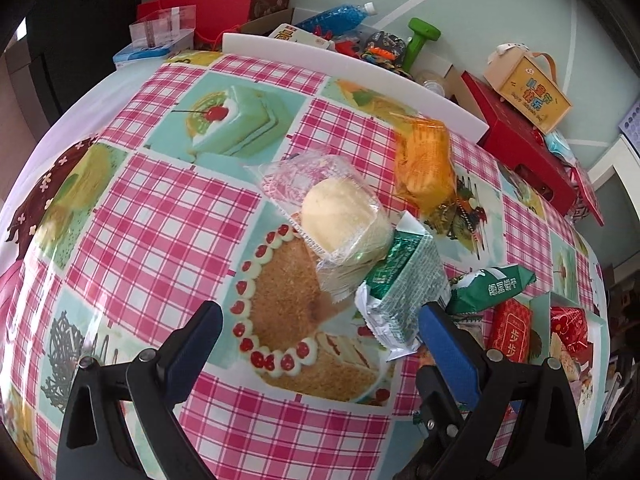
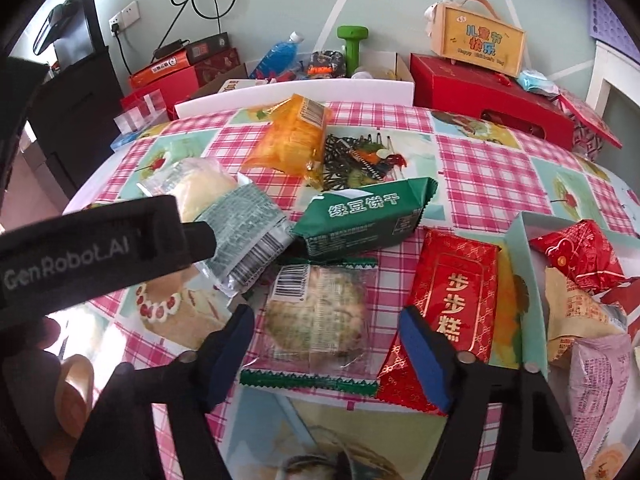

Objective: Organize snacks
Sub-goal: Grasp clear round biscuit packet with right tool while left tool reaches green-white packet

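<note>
Apparently crinkled green snack packet (image 1: 404, 292).

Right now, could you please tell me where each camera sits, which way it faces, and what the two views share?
Left wrist: sits on the left gripper, looking forward and down over the checked tablecloth at a clear-wrapped bun; its own two fingers show, open.
Right wrist: sits on the right gripper, facing the clear-wrapped biscuit between its open fingers; the left gripper's black body shows at its left.
Shared: the green biscuit pack, orange snack bag, red cake pack and green dumbbell.
</note>
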A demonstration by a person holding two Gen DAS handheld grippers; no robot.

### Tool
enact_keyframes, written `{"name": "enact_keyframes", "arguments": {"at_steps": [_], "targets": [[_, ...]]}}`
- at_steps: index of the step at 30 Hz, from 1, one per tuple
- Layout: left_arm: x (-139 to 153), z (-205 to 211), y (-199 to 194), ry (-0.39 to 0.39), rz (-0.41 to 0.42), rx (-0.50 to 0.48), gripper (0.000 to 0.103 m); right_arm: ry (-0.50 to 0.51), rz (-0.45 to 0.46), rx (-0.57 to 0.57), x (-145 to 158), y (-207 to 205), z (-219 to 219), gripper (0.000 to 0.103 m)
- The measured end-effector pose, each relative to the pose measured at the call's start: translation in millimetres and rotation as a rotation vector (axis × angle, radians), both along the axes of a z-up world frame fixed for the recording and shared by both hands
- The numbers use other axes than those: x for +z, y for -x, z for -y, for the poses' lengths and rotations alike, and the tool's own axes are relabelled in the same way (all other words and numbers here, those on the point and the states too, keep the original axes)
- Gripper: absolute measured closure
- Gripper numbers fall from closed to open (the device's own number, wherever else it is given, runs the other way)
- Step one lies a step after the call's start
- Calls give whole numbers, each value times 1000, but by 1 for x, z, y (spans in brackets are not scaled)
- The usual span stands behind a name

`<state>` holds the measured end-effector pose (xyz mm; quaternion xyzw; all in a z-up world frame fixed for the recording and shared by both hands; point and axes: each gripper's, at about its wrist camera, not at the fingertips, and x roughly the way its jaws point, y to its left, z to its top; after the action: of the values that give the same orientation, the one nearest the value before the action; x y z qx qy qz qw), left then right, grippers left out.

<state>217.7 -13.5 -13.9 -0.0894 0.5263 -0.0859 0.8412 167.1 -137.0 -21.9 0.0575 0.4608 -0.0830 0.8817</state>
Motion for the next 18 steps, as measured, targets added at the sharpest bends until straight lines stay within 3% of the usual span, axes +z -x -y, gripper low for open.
{"name": "enact_keyframes", "arguments": {"at_steps": [5, 9, 13, 17, 18], "targets": [[1, 8, -1, 3, 23, -26, 5, 6, -3, -34, 0, 2, 8, 42], [0, 13, -6, 27, 37, -43, 8, -3, -2, -42, 0, 3, 12, 43], [-3, 20, -10, 57, 36, -67, 29, 7, -5, -39, 0, 2, 11, 43], [-3, 25, -8, 79, 50, -84, 41, 1, -3, -39, 0, 2, 12, 43], [-3, 25, -8, 82, 55, -86, 49, 0, -3, -39, 0, 2, 12, 43]]}}
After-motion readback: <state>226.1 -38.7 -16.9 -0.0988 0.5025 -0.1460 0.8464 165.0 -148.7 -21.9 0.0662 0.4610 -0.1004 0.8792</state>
